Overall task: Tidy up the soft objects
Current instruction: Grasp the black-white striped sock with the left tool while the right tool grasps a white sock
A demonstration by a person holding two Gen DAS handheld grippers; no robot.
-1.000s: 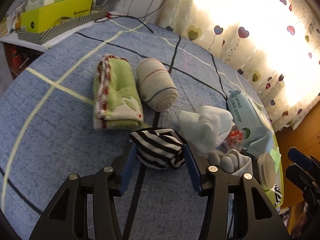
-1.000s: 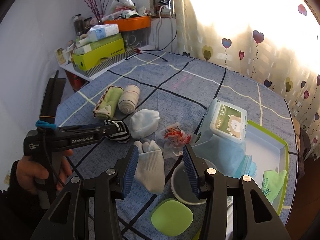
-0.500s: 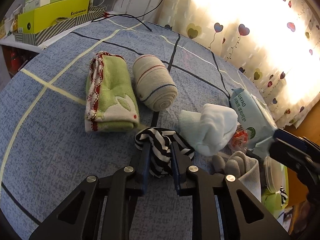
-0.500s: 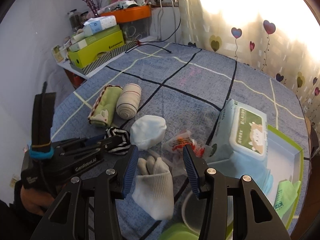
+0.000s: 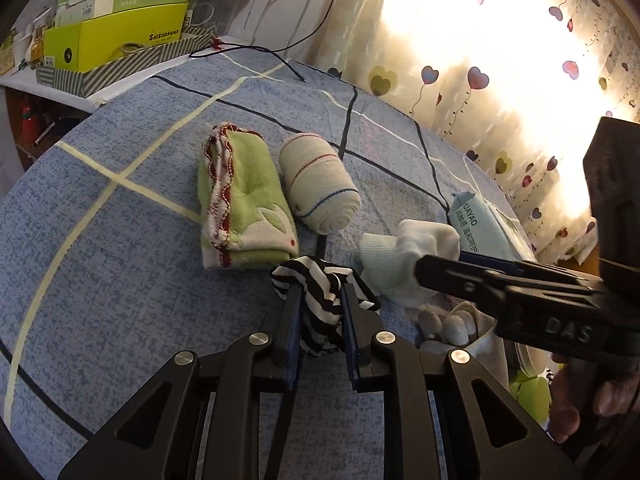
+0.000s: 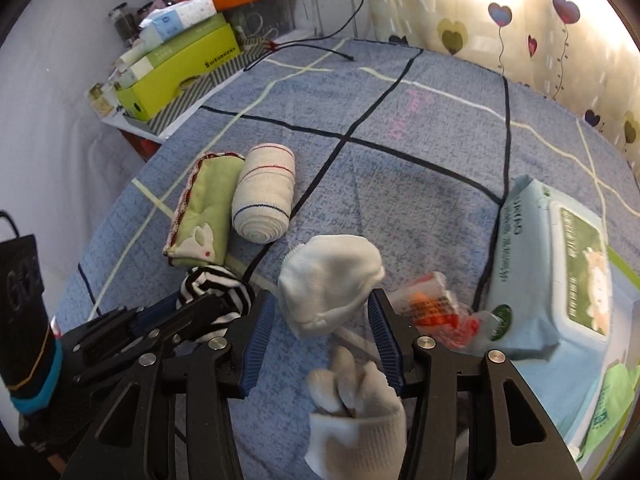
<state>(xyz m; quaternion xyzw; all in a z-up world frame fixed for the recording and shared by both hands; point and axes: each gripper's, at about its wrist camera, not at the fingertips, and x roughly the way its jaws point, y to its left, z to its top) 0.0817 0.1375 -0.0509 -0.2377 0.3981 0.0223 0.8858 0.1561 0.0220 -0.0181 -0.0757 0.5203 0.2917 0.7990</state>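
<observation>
Left tongs [image 5: 320, 312] pitched downward at the near left, blue pads clamped tight on the striped sock [image 5: 322, 300]. Right tongs [image 6: 320, 320] angled steeply down just to the right, jaws opening, straddling the white sock [image 6: 328, 284] without pressing it. Fingers [image 5: 580, 404] wrapped around the right handle.

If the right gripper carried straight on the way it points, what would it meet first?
Most likely the white bundled sock, lying just ahead between the opening jaws of the right gripper, untouched by the pads; depth is uncertain.

Window: sunlit curtain [image 5: 500, 40] with heart balloons, far right.
Wall: white wall [image 6: 48, 80], left.
Shelf: side shelf [image 5: 120, 76] stacked with boxes, far left.
Table: blue checked tablecloth [image 6: 400, 120].
</observation>
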